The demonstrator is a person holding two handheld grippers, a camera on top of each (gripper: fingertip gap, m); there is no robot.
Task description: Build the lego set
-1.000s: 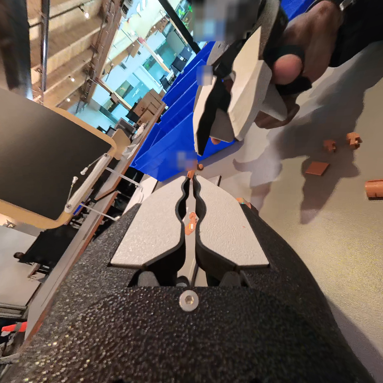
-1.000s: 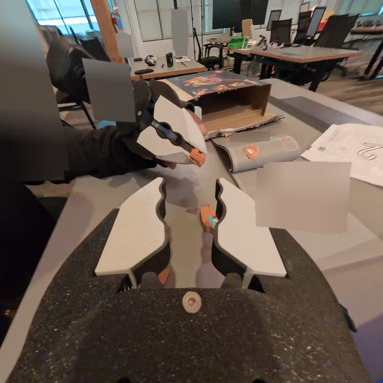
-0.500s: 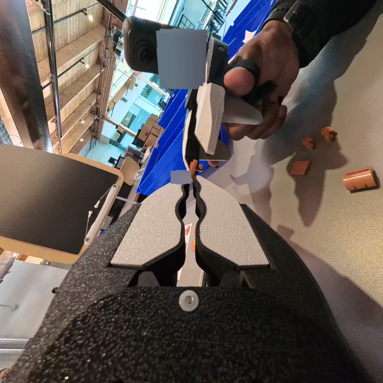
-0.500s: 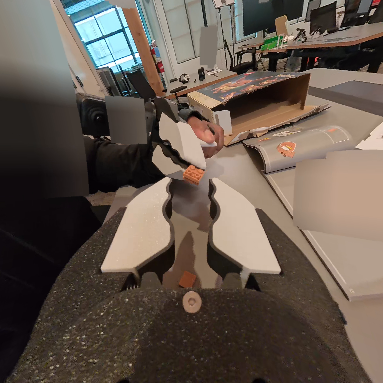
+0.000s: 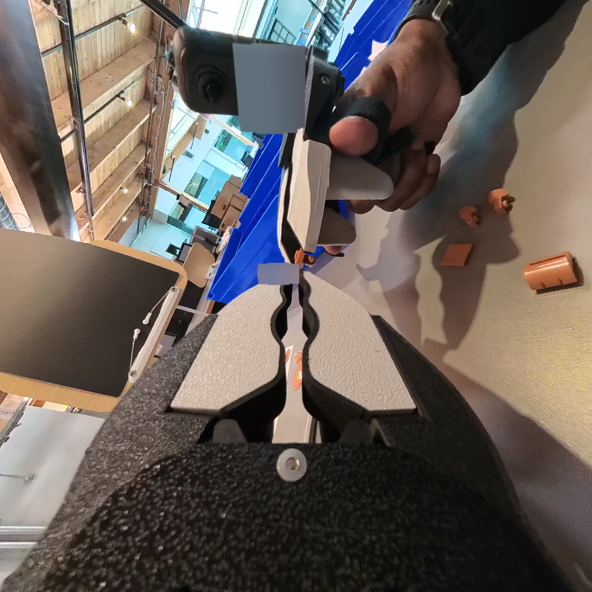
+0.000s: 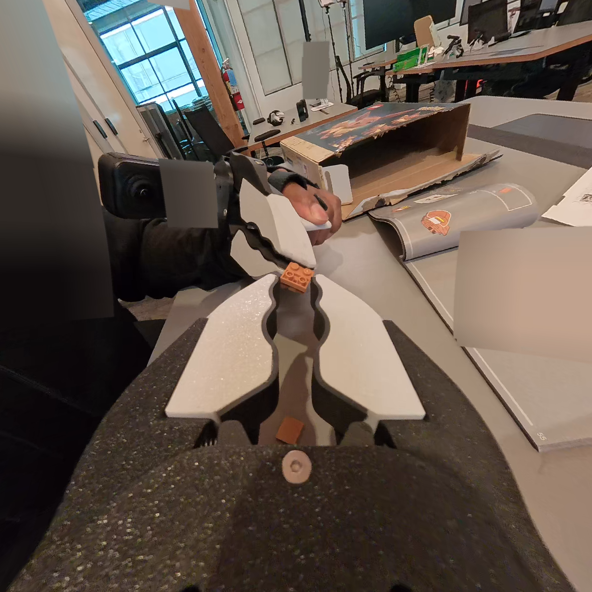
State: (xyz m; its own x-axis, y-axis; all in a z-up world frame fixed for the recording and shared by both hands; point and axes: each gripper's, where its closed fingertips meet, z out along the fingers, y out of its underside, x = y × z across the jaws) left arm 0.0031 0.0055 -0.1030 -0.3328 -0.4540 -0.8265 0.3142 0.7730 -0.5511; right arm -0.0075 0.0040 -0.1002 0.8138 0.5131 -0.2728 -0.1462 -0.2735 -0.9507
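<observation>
- Left gripper [image 6: 299,267] is pinching an orange brick [image 6: 296,279] at its fingertips.
- Right gripper [image 6: 295,283] is closing on the brick's two sides, fingertips touching it, above the table [image 6: 368,272].

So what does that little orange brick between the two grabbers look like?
The orange brick is a small, shiny plastic building brick with round studs on its upper face. It hangs tilted in the air above the grey table. The left gripper pinches its far edge with shut fingers, and the right gripper has its two white fingertips closed on the brick's sides.
</observation>
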